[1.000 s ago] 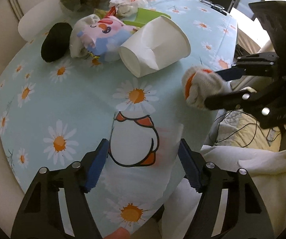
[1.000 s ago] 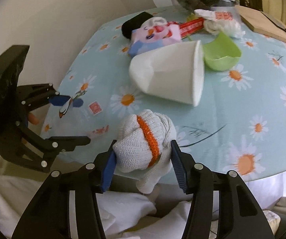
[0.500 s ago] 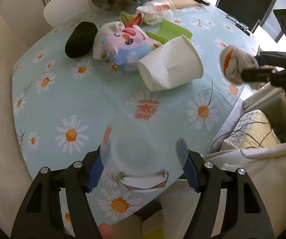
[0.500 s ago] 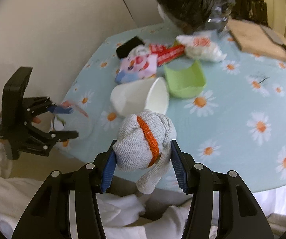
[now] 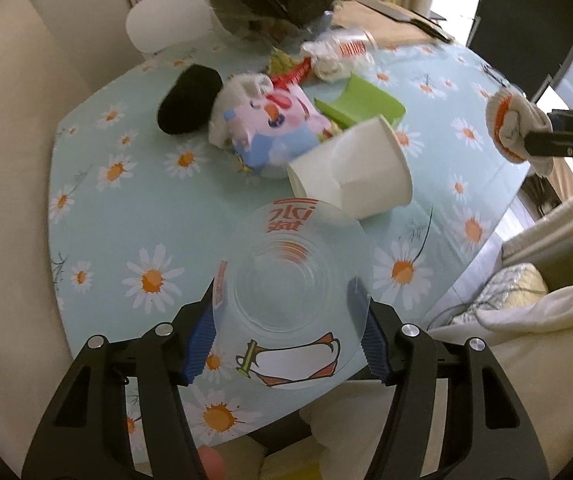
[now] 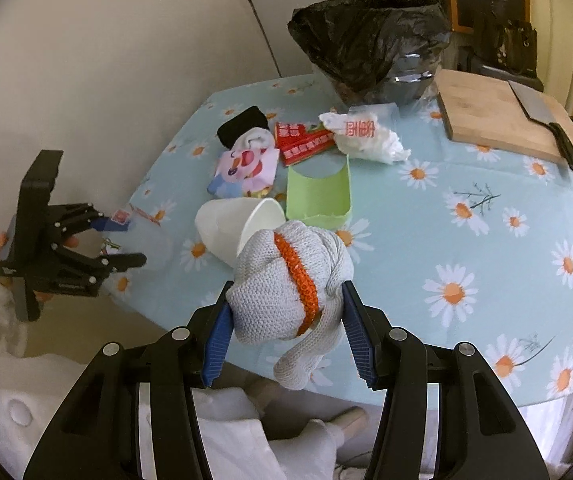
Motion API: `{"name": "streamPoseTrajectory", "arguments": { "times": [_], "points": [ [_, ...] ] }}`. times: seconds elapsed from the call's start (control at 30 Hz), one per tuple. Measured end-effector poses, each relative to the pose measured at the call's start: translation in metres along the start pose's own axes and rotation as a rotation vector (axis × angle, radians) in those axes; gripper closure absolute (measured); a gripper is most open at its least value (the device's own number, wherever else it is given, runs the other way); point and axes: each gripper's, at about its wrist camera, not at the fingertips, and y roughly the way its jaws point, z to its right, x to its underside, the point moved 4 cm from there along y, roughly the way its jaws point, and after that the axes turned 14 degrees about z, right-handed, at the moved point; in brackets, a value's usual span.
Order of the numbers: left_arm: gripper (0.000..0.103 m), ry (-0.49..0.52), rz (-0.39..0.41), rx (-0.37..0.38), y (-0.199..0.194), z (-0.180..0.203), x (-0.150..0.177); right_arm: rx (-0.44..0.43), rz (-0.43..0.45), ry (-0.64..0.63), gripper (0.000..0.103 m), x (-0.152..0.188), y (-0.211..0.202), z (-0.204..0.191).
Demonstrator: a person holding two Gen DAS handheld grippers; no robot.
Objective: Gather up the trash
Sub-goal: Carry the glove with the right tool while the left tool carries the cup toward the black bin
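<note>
My left gripper [image 5: 286,332] is shut on a clear plastic cup [image 5: 290,292] with red print, held above the table's near edge, its mouth facing me. My right gripper [image 6: 286,336] is shut on a balled white knit glove with an orange band [image 6: 286,284], held above the table edge; it also shows at the right of the left wrist view [image 5: 514,128]. A black trash bag [image 6: 370,40] stands open at the far side of the table. The left gripper with the cup shows at the left of the right wrist view [image 6: 126,240].
On the daisy tablecloth [image 6: 466,240] lie a tipped white paper cup [image 6: 238,228], a green container [image 6: 318,196], a pink cartoon wrapper [image 6: 246,172], a red wrapper [image 6: 302,142], a crumpled white bag [image 6: 366,138], and a black sock [image 6: 242,128]. A cutting board with a cleaver [image 6: 510,120] lies at the far right.
Both grippers have lifted and pulled back from the table, each keeping its load. The clear cup has turned so that its mouth faces me.
</note>
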Motion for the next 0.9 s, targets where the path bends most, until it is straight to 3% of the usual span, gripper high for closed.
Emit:
{"name": "streamPoseTrajectory", "arguments": {
  "times": [0.17,0.37,0.63,0.9],
  "points": [
    [0.040,-0.038,0.026,-0.044,-0.010,0.007,-0.012,-0.021,0.008,-0.021,0.055,-0.009,-0.013,0.017],
    [0.040,-0.053,0.036,-0.070,-0.013,0.028,-0.025,-0.094,-0.005,0.052,0.055,-0.020,-0.033,0.041],
    [0.040,-0.104,0.106,-0.062,-0.022,0.055,-0.045,-0.152,0.014,0.001,0.054,-0.035,-0.064,0.046],
    [0.040,-0.084,0.137,-0.016,-0.016,0.066,-0.078,-0.125,0.048,0.019,0.054,-0.045,-0.077,0.063]
  ]
}}
